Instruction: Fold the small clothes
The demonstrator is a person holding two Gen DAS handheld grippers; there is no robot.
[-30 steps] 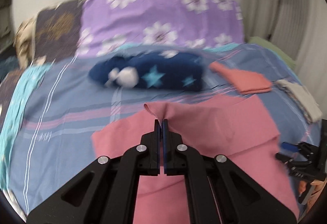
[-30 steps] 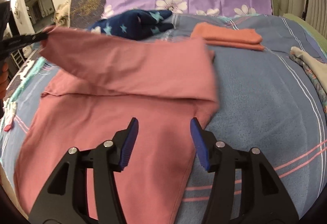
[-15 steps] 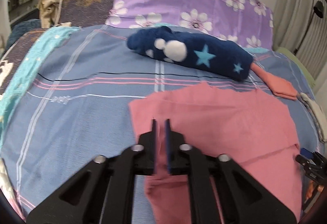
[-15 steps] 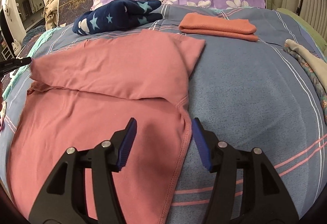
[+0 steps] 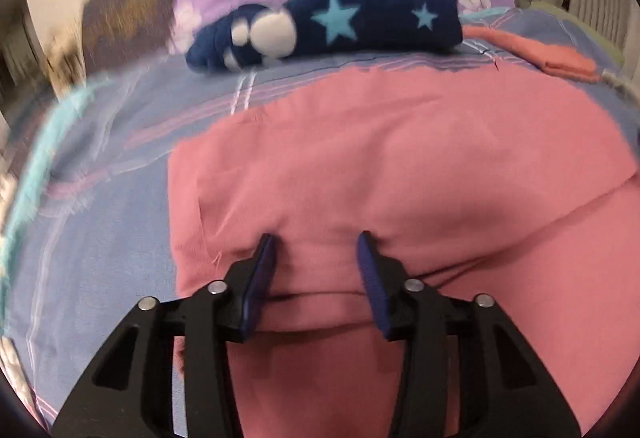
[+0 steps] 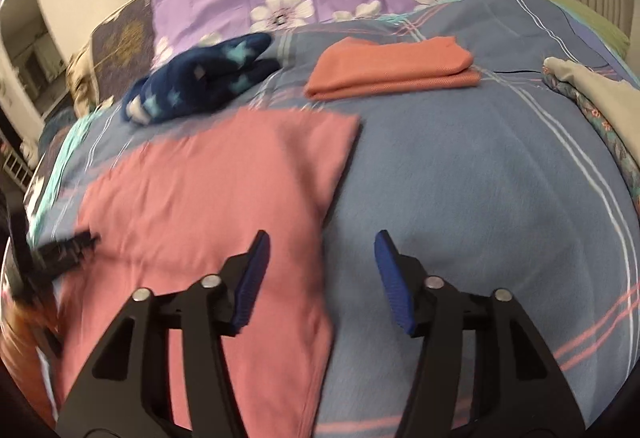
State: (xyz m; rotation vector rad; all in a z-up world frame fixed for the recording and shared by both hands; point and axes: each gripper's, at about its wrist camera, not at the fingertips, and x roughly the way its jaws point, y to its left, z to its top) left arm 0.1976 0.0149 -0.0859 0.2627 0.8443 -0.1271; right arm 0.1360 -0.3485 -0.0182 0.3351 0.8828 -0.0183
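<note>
My left hand-held gripper (image 5: 316,242) has just opened and released the soft pink cotton garment (image 5: 400,166), now folded on the bed (image 5: 100,198) under it. My right hand-held gripper (image 6: 320,242), narrowing, stands spread over the garment's right edge, holding nothing.

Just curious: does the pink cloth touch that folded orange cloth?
Apart. The right wrist view shows blue bedspread between pink cloth and folded orange cloth.

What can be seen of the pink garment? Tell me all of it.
The pink garment is soft knit-looking cloth lying flat on the blue striped bedspread, its top part folded down over the rest, leaving a doubled layer with a fold edge. A stitched hem runs along its right side. The left gripper, whose jaws have just been opening, rests open at the fold; the right gripper straddles its right edge without pinching it.
</note>
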